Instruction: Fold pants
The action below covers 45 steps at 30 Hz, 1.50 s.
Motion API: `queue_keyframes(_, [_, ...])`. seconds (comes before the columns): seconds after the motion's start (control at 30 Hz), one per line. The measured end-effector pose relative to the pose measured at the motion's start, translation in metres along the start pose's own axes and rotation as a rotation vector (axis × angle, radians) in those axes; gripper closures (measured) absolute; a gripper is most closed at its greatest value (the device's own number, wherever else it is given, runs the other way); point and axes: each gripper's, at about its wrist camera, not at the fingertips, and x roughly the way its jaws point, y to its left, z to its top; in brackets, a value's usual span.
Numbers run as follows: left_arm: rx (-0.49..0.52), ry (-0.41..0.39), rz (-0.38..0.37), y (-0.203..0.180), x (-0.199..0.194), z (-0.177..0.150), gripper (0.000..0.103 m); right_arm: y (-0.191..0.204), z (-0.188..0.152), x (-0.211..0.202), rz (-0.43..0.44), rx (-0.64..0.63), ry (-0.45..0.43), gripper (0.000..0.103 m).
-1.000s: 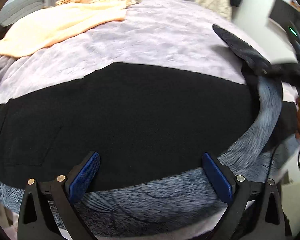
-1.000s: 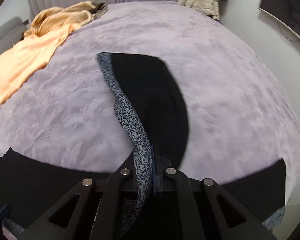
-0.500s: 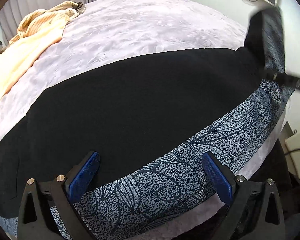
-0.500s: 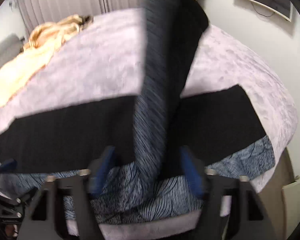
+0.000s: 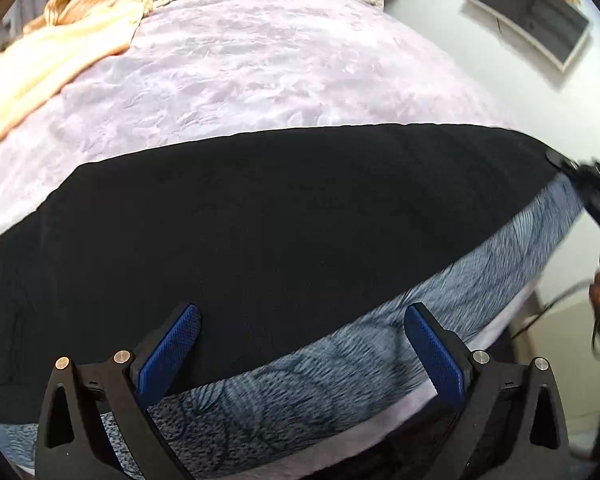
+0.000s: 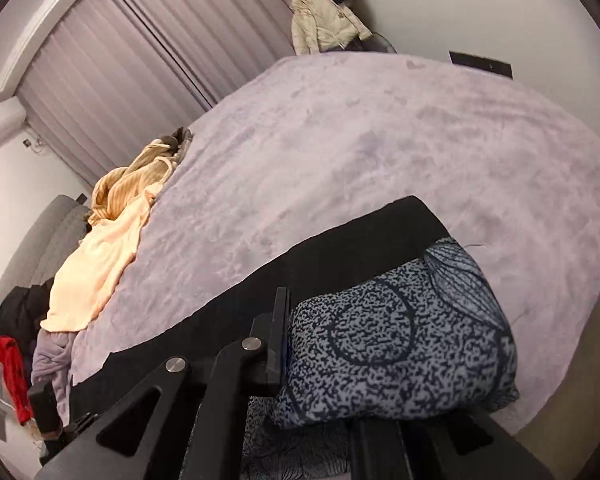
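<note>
Since half a second back, that raised flap of the pants (image 5: 284,216) isn't hanging up at 1 o'clock anymore; in the left wrist view they're lying flat across the lilac bedspread (image 5: 260,60), black side on top with the patterned band running along the near edge from 6 to 3 o'clock. Left gripper (image 5: 300,350) is hovering over that band with its blue pads (image 5: 168,350) spread wide, holding nothing. Right gripper (image 6: 340,336) is showing up blurred at 3 o'clock there; in its own view a bunch of patterned fabric is sitting against one finger, the other finger's hidden, so I honestly can't tell if it's pinching. Peach garment (image 6: 100,264) is lying well apart at 9 o'clock.
</note>
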Motion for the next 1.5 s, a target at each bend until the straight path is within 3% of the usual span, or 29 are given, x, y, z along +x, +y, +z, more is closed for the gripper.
queue_keyframes(0.13, [0.013, -0.023, -0.051, -0.008, -0.005, 0.005, 0.001, 0.012, 0.0, -0.031, -0.008, -0.068, -0.042, 0.097])
queue_keyframes(0.27, [0.045, 0.04, -0.006, -0.014, 0.019, 0.003, 0.001, -0.01, -0.022, 0.014, -0.16, -0.123, 0.083, 0.095])
queue_keyframes(0.33, [0.08, 0.045, 0.037, -0.019, 0.026, 0.0, 0.001, -0.03, -0.037, 0.036, -0.198, -0.098, 0.142, 0.094])
queue_keyframes(0.4, [0.114, 0.042, 0.069, -0.024, 0.026, -0.002, 0.001, -0.038, -0.046, 0.04, -0.199, -0.108, 0.135, 0.093])
queue_keyframes(0.47, [0.116, 0.042, 0.078, -0.025, 0.024, -0.002, 0.001, -0.038, -0.042, 0.036, -0.205, -0.115, 0.138, 0.082])
queue_keyframes(0.53, [0.083, 0.029, 0.079, -0.022, 0.019, 0.001, 0.001, -0.045, -0.032, 0.021, -0.264, -0.093, 0.12, 0.052])
queue_keyframes(0.57, [0.064, 0.017, 0.08, -0.021, 0.015, -0.001, 0.001, -0.05, -0.027, 0.012, -0.295, -0.072, 0.096, 0.05])
queue_keyframes(0.63, [0.013, -0.013, 0.12, -0.012, 0.006, 0.001, 0.001, -0.063, -0.017, -0.007, -0.458, -0.009, 0.05, 0.033])
queue_keyframes(0.67, [-0.005, -0.023, 0.144, -0.009, 0.003, 0.002, 0.001, -0.066, -0.014, -0.021, -0.551, 0.01, 0.015, 0.033])
queue_keyframes(0.7, [-0.026, -0.034, 0.177, -0.005, 0.001, 0.003, 0.001, -0.063, -0.012, -0.034, -0.584, 0.001, -0.029, 0.033])
queue_keyframes(0.8, [-0.085, -0.057, 0.253, 0.002, -0.003, 0.003, 0.001, -0.014, -0.016, -0.047, -0.523, -0.193, -0.101, 0.033])
queue_keyframes(0.9, [-0.12, -0.058, 0.285, 0.004, -0.003, -0.004, 0.001, 0.064, -0.045, -0.01, -0.308, -0.471, 0.044, 0.024])
queue_keyframes(1.0, [-0.145, -0.056, 0.31, 0.01, -0.004, -0.008, 0.001, 0.126, -0.092, 0.03, -0.106, -0.614, 0.204, 0.024])
queue_keyframes(1.13, [-0.237, -0.073, 0.329, 0.03, -0.018, -0.018, 0.001, 0.175, -0.144, 0.06, 0.01, -0.752, 0.302, 0.024])
queue_keyframes(1.23, [-0.286, -0.055, 0.366, 0.051, -0.021, -0.033, 0.001, 0.191, -0.161, 0.073, 0.026, -0.784, 0.307, 0.023])
queue_keyframes(1.3, [-0.274, -0.029, 0.391, 0.056, -0.018, -0.039, 0.001, 0.198, -0.176, 0.079, -0.006, -0.874, 0.296, 0.021])
queue_keyframes(1.4, [-0.17, -0.052, 0.458, 0.056, -0.02, -0.049, 0.001, 0.19, -0.182, 0.076, -0.058, -0.956, 0.275, 0.021])
queue_keyframes(1.5, [-0.076, -0.117, 0.574, 0.061, -0.034, -0.062, 0.001, 0.148, -0.16, 0.066, -0.16, -0.892, 0.265, 0.016])
